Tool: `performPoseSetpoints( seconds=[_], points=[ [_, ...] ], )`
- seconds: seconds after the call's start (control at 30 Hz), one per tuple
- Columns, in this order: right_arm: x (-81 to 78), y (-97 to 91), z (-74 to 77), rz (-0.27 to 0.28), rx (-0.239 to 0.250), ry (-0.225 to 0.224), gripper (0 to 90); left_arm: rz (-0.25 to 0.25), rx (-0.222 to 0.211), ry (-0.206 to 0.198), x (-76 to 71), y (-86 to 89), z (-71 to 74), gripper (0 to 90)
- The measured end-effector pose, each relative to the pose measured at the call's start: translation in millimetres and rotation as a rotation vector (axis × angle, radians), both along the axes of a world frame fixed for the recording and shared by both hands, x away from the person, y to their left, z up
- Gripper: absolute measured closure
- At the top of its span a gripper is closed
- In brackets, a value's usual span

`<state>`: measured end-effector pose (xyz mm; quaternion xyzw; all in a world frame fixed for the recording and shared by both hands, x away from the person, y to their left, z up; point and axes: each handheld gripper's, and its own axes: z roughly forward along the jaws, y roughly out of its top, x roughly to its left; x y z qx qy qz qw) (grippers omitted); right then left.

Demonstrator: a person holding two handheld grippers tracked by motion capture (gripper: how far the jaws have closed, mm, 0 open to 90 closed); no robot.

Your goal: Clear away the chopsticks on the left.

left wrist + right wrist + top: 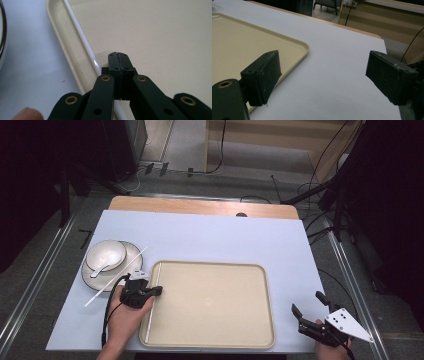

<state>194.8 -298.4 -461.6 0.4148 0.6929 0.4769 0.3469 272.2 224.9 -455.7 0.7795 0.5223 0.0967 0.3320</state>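
A beige tray (215, 307) lies in the middle of the white-covered table. One white chopstick (148, 325) rests inside it along the left rim. My left gripper (159, 291) hovers over that rim, pointing right, with its jaws shut. In the left gripper view the chopstick (82, 40) runs along the tray (162, 37) edge and passes under the closed left gripper (119, 56); nothing is between the pads. A second white chopstick (100, 294) lies slanted across the plate's edge and the table. My right gripper (307, 302) (327, 75) stands open beyond the tray's right corner (237, 42), holding nothing.
At the left, a white plate (131, 257) with a dark rim carries a white bowl (106, 252) and a white spoon (102, 267). The plate's rim (2, 37) shows in the left gripper view. Bare wood (200, 206) edges the table's far side, with cables on the floor beyond.
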Motion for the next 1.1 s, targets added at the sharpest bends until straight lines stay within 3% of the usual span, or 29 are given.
performPoseSetpoints(
  seconds=[0.3,0.4,0.63,1.1],
  points=[
    [0.3,0.3,-1.0,0.002,-0.002,0.004,13.0,-0.022,-0.013,-0.016,-1.3,2.1,1.1,89.8],
    [0.5,0.0,-1.2,0.003,0.000,0.005,13.0,-0.026,-0.020,-0.010,-1.8,3.3,2.1,84.6],
    [0.2,-0.8,-1.3,-0.003,0.004,0.005,13.0,-0.031,-0.055,-0.039,-5.4,10.8,11.0,71.5],
    [0.0,-1.4,-1.0,-0.003,0.004,0.003,13.0,-0.001,-0.060,-0.079,-14.2,36.7,26.8,67.1]
  ],
)
